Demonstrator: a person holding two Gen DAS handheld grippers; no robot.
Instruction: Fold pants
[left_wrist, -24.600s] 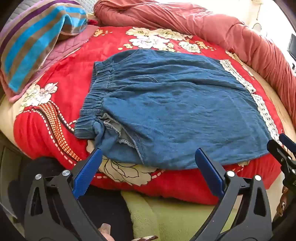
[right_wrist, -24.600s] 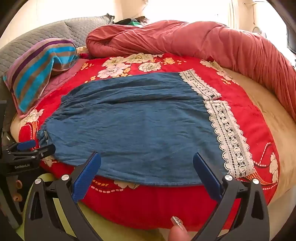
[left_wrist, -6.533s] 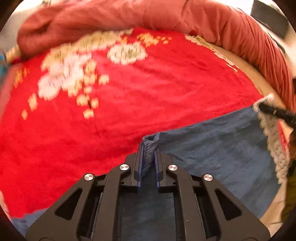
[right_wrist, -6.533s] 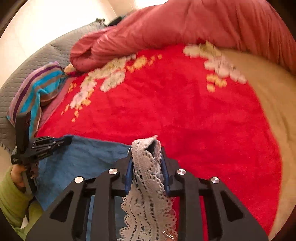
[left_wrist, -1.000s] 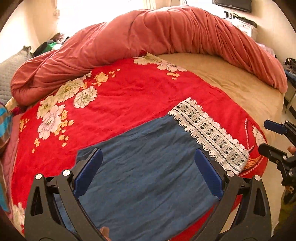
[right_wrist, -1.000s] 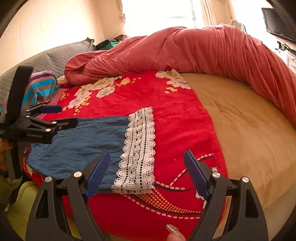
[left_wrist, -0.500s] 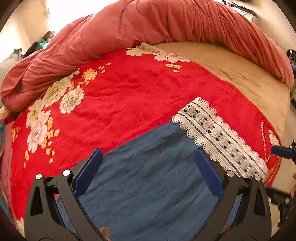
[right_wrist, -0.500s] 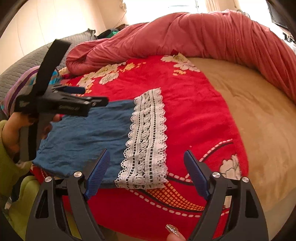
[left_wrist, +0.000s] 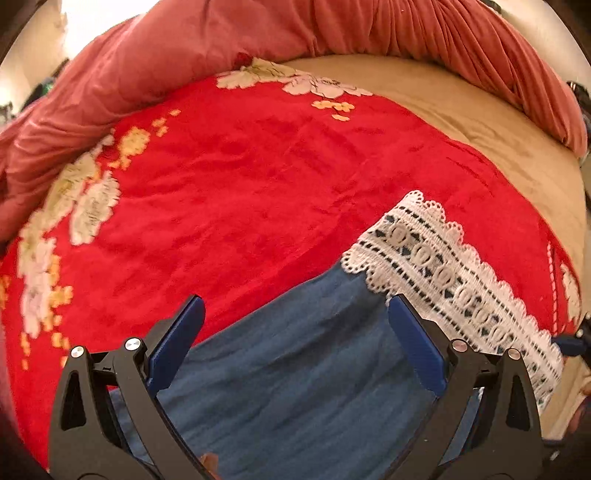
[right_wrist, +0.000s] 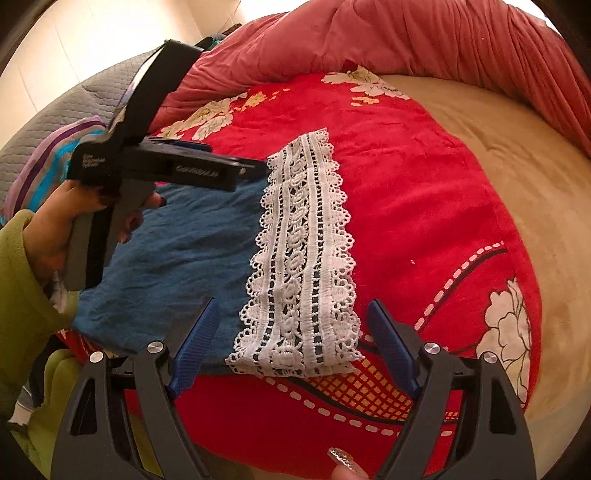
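The blue denim pants (left_wrist: 295, 387) lie folded on the red floral blanket (left_wrist: 240, 177), with a white lace hem (left_wrist: 443, 273) at their right end. My left gripper (left_wrist: 295, 332) is open and empty, low over the denim near its far edge. It also shows in the right wrist view (right_wrist: 255, 171), its tips next to the far end of the lace hem (right_wrist: 303, 240). My right gripper (right_wrist: 291, 339) is open and empty, straddling the near end of the lace. The denim (right_wrist: 177, 251) lies left of the lace.
A bunched pink-red duvet (right_wrist: 424, 37) runs along the far side of the bed. A bare tan sheet (right_wrist: 535, 177) lies to the right. A striped pillow (right_wrist: 48, 162) and a grey quilted headboard (right_wrist: 55, 110) are at the left.
My left gripper has moved forward and lower over the denim toward the far end of the lace. My right gripper has come closer to the near end of the lace. Both stay open.
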